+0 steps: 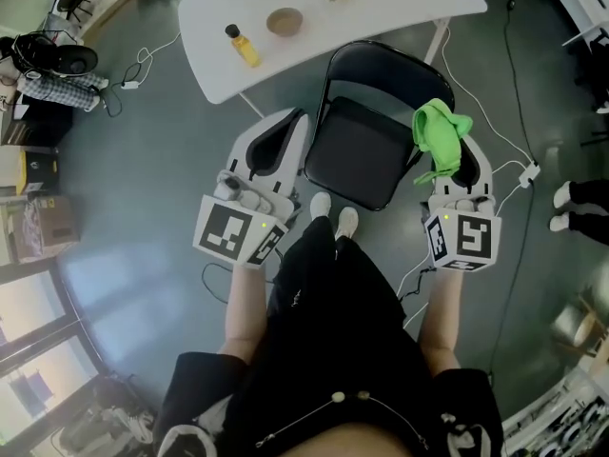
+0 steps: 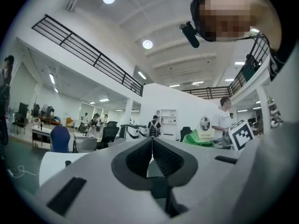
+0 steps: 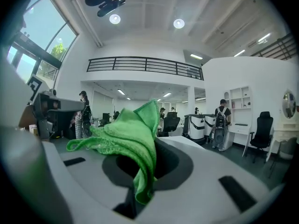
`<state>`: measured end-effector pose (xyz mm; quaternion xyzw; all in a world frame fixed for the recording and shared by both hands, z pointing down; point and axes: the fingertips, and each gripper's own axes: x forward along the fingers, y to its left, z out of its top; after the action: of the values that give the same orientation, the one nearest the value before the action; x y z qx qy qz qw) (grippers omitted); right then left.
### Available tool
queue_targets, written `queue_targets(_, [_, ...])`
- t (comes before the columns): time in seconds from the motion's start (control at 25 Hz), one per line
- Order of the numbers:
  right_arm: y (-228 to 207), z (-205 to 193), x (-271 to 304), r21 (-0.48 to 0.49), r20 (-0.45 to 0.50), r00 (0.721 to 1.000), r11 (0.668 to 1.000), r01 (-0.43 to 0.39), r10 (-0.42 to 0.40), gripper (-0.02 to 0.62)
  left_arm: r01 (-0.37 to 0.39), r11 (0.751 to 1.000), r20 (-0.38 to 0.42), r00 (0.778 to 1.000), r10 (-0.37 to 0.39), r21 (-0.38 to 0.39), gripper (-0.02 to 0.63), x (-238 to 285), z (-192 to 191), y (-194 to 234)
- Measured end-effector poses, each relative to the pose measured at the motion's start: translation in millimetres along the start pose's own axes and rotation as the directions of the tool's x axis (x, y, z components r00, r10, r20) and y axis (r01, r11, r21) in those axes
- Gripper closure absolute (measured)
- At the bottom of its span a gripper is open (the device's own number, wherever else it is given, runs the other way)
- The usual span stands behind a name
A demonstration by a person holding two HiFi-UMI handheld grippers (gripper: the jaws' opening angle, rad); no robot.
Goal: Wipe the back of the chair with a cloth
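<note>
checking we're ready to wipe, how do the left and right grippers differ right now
The right gripper is shut on a green cloth that bunches above its jaws; the left gripper is shut with nothing between its jaws. In the head view the right gripper is by the chair's right side, the left gripper by its left side. Both are white and carry a marker cube.

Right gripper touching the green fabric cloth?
Touching. The right gripper view shows the right gripper shut on the green cloth, fabric pinched between its jaws.
</note>
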<state>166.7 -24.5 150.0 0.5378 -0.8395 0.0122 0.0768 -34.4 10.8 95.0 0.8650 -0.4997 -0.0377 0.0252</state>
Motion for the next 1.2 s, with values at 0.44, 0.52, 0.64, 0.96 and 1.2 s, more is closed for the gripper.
queue_targets(0.44, [-20, -27, 84, -0.058, -0.104, 0.990, 0.994, 0.092, -0.098, 0.551, -0.010, 0.999, -0.099, 0.995, 0.005, -0.053, 0.600, 64, -56, 71])
queue_targets(0.52, [-23, -34, 101, -0.072, -0.123, 0.986, 0.992, 0.105, -0.113, 0.551, -0.013, 0.995, -0.117, 0.993, 0.002, -0.094, 0.600, 74, -71, 88])
queue_targets(0.64, [-23, -48, 128, -0.085, -0.140, 0.983, 0.990, 0.111, -0.122, 0.551, -0.037, 0.990, -0.145, 0.989, 0.017, -0.137, 0.600, 84, -94, 112])
queue_targets(0.96, [-33, -119, 195, -0.032, -0.215, 0.975, 0.998, 0.050, -0.056, 0.551, -0.068, 0.977, -0.218, 0.976, 0.023, -0.202, 0.600, 121, -154, 120])
queue_targets(1.2, [-46, -199, 240, 0.002, -0.263, 0.965, 1.000, 0.022, -0.020, 0.551, -0.124, 0.958, -0.238, 0.969, 0.062, -0.258, 0.600, 142, -212, 132])
